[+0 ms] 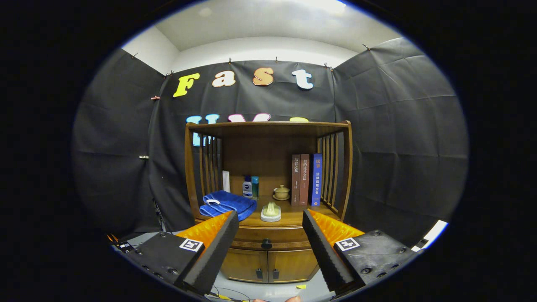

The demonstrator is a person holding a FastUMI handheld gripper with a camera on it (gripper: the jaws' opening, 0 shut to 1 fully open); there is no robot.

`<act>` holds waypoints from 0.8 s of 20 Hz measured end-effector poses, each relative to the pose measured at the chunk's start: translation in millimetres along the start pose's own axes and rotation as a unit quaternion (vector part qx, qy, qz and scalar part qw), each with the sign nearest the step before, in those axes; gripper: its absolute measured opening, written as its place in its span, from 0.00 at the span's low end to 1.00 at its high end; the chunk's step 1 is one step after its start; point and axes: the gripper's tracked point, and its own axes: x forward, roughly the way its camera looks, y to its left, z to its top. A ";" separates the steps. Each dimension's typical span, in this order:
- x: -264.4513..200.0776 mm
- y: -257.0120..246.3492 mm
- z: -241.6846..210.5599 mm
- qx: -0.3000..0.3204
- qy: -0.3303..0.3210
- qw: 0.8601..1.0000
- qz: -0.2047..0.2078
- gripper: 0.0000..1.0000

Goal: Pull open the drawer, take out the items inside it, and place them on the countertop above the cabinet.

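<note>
A wooden cabinet (268,176) stands ahead against the booth's wall. Its drawer (267,237) is shut, with a dark round knob (266,243) at its middle. The countertop (293,216) lies just above the drawer. My gripper (270,224) is open, at some distance in front of the cabinet, and the knob shows between the two fingers, beyond them. Nothing is between the fingers. What lies inside the drawer is hidden.
On the countertop lie a folded blue towel (226,204), a small white holder with a pale green piece (271,212), two small bottles (251,187), a lidded cup (281,192) and three upright books (306,179). Two small doors (268,264) sit under the drawer.
</note>
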 end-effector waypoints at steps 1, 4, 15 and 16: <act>0.7 0.5 0.7 -0.001 -0.001 1.000 0.000 0.99; -0.5 0.5 1.8 -0.002 -0.004 1.000 -0.001 0.99; 5.0 3.1 1.5 -0.005 0.000 1.000 0.002 0.99; 4.9 3.0 1.1 -0.006 0.001 1.000 0.002 0.99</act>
